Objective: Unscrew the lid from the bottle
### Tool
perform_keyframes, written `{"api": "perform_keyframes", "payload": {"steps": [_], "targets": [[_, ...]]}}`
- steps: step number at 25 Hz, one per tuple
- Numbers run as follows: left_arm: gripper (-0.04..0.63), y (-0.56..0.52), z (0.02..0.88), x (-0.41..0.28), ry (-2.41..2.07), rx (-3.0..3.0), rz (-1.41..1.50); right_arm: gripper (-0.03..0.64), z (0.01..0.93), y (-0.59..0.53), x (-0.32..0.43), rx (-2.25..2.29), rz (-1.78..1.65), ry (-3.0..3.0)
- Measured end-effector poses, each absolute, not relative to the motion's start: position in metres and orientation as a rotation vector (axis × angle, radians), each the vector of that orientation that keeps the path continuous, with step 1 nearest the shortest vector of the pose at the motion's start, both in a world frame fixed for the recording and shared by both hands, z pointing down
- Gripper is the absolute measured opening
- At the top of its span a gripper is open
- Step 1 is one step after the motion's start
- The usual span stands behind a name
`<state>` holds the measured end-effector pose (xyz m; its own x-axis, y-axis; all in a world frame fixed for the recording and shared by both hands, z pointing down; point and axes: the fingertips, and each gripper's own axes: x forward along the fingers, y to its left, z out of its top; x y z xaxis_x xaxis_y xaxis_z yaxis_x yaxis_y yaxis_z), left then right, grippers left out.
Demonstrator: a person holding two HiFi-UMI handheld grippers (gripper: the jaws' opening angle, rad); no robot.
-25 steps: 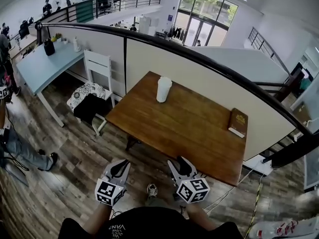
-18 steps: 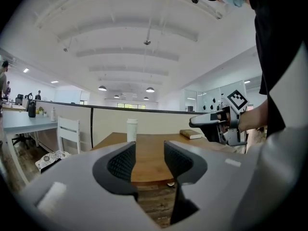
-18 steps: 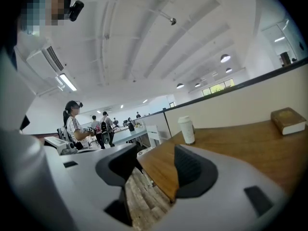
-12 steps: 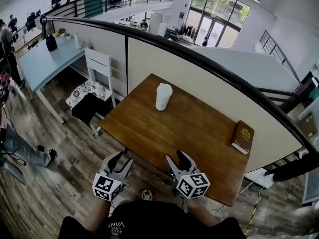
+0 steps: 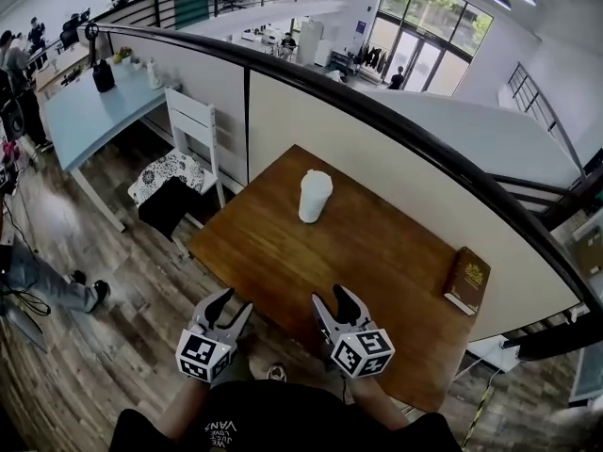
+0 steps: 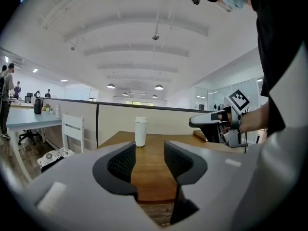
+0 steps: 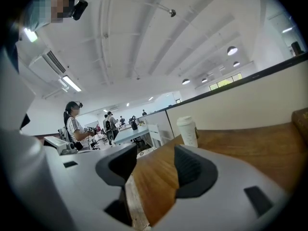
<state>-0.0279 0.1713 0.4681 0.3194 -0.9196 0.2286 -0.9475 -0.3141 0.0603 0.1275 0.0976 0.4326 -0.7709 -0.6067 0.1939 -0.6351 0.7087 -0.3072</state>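
The bottle [image 5: 315, 196] stands on the surface [image 5: 396, 262], lid [image 5: 317, 178] on. The left gripper [image 5: 234, 301] and right gripper [image 5: 332, 297] have just been opening their jaws, both part-open and empty

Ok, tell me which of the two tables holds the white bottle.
The brown wooden table directly ahead, with the bottle near its far edge; not the pale blue table at left.

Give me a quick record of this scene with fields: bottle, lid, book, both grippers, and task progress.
bottle: white, upright on the far part of the wooden table, untouched
lid: on the bottle
book: flat at the table's right edge, apart from the bottle
left gripper: open, jaws have just been opening, nothing between them, by the table's near edge
right gripper: open, jaws have just been opening, nothing between them
progress: unscrewing not yet begun
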Motion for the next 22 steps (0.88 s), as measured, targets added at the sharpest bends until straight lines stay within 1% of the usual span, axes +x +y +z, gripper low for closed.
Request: {"api": "perform_keyframes", "payload": {"steps": [8, 16, 22], "targets": [[0.176, 0.114, 0.474, -0.049, -1.592, 2.474, 0.231, 0.21, 0.432, 0.06, 0.105, 1.154, 0.555, -2.804], [0.196, 0.055, 0.473, -0.087, -1.409, 2.565, 0.262, 0.21, 0.432, 0.018, 0.071, 1.353, 0.572, -2.725], [0.198, 0.017, 0.478, -0.112, -1.245, 2.67, 0.288, 0.21, 0.432, -0.004, 0.047, 1.521, 0.56, -2.656]]}}
